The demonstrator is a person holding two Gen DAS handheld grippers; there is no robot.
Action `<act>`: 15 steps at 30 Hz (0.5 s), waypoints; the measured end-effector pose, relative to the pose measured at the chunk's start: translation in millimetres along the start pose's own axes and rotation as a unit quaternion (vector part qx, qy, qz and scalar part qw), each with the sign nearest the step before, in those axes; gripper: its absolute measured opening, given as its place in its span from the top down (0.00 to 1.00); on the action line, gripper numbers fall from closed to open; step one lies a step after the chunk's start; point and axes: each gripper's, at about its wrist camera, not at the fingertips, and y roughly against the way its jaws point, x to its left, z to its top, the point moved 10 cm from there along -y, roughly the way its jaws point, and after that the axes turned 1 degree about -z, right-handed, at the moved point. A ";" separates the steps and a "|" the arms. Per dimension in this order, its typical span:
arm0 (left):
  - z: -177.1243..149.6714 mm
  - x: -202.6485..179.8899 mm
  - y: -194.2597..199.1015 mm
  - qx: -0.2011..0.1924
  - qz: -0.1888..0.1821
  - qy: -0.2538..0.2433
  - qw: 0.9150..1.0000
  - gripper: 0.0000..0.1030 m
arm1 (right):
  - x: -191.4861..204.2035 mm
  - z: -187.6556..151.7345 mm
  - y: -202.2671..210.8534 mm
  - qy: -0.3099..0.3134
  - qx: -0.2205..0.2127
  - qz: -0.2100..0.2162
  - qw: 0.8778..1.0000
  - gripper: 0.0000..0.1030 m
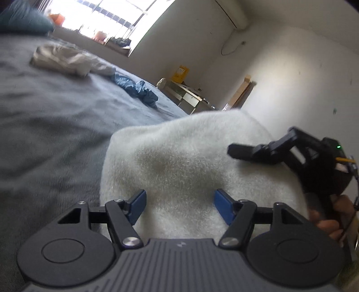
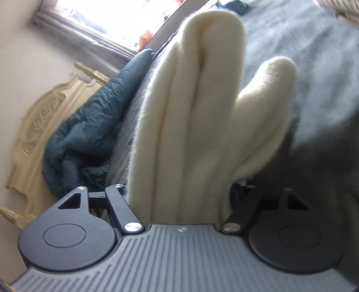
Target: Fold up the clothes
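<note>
Starting far left of the cream fleece (image 1: 190, 157), a teal pillow (image 1: 24, 20) shows at the frame corner. A crumpled beige garment (image 1: 67, 59) lies beyond and left of the fleece. A bunched blue garment (image 1: 139, 89) sits nearer the fleece but apart from it. All rest on the grey bedspread (image 1: 44, 125) that runs under the fleece. The fleece itself lies folded in a thick pile at the near side, filling the middle of the left wrist view. The left gripper (image 1: 180, 207) hovers low at the fleece's near edge. Its blue pads (image 1: 136, 206) stand fairly wide apart with fleece bulging between them, and no clear pinch shows. Right of the fleece, the right gripper (image 1: 242, 152) reaches in over its top, held by a hand (image 1: 329, 220) at the frame edge. In the right wrist view a carved cream headboard (image 2: 38, 125) and a teal quilt (image 2: 89, 134) sit left of the fleece. A thick multi-layer fold of fleece fills the right gripper's gap, hiding its pads. The fold looks clamped and stands up off the bedspread.
</note>
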 end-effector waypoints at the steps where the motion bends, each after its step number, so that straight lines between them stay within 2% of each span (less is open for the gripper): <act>1: 0.5 5.7 2.8 -0.001 -0.007 0.015 1.000 0.34 | 7.3 -2.0 0.0 0.015 -0.001 -0.014 1.000 0.26; 4: 3.2 22.8 13.8 -0.010 -0.017 0.044 0.999 0.34 | 28.8 -8.3 -5.7 0.043 -0.003 -0.036 0.998 0.23; 8: 6.6 46.6 34.0 -0.028 -0.013 0.067 0.997 0.36 | 60.6 -20.4 -18.5 0.092 0.001 -0.061 0.994 0.20; 15: 9.1 94.8 81.0 -0.057 0.018 0.126 0.990 0.48 | 115.8 -48.3 -53.9 0.176 0.028 -0.075 0.981 0.14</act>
